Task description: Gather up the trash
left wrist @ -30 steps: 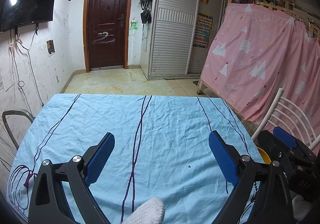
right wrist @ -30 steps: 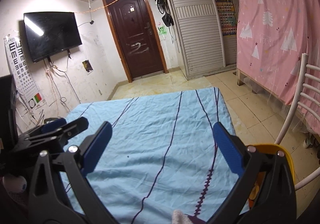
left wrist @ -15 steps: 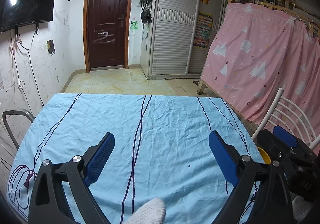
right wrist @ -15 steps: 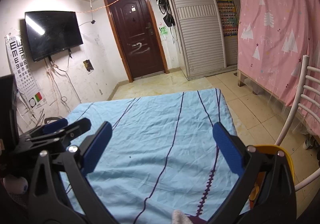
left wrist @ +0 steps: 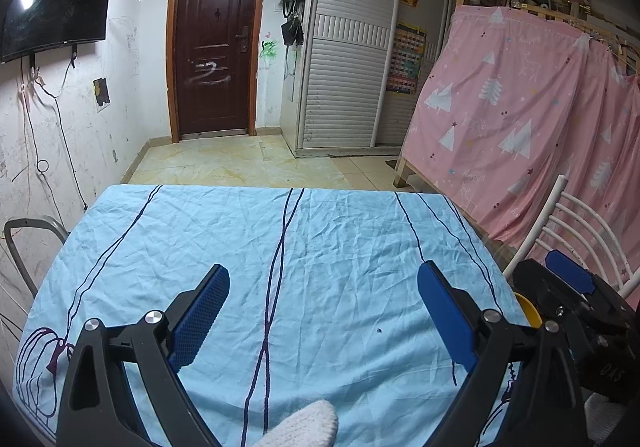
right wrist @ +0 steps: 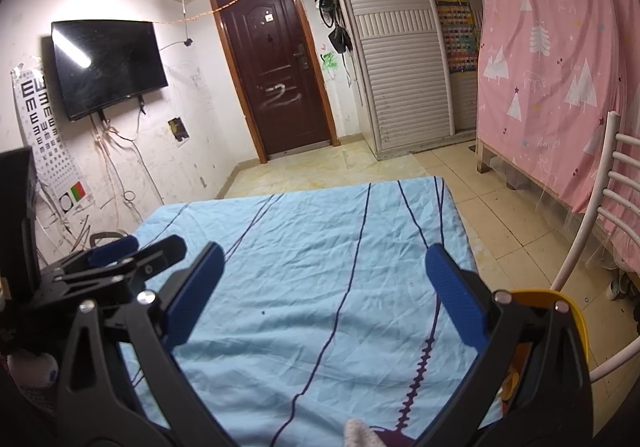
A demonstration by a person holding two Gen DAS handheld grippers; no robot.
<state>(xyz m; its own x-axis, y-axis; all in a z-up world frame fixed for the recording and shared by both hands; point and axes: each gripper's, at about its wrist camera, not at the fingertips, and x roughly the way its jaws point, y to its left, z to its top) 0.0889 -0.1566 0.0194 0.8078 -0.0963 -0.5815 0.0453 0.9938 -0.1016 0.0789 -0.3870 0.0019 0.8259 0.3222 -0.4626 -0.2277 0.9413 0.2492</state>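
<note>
My left gripper [left wrist: 322, 287] is open and empty above the light blue tablecloth [left wrist: 320, 243]. My right gripper [right wrist: 324, 267] is open and empty above the same cloth [right wrist: 320, 247]. A yellow bin [right wrist: 576, 323] stands off the table's right edge, partly behind my right gripper's finger; its rim also shows in the left wrist view [left wrist: 530, 313]. No trash shows on the cloth, only a tiny dark speck [left wrist: 379, 330]. Each gripper shows at the side of the other's view.
A white metal chair [right wrist: 612, 215] stands right of the table, with a pink curtain [left wrist: 520, 127] behind it. A grey chair frame [left wrist: 24, 243] is at the table's left. Tiled floor, a brown door [left wrist: 216, 63] and a wardrobe lie beyond.
The right wrist view has tilted up slightly. Both grippers stay open and empty, almost still.
</note>
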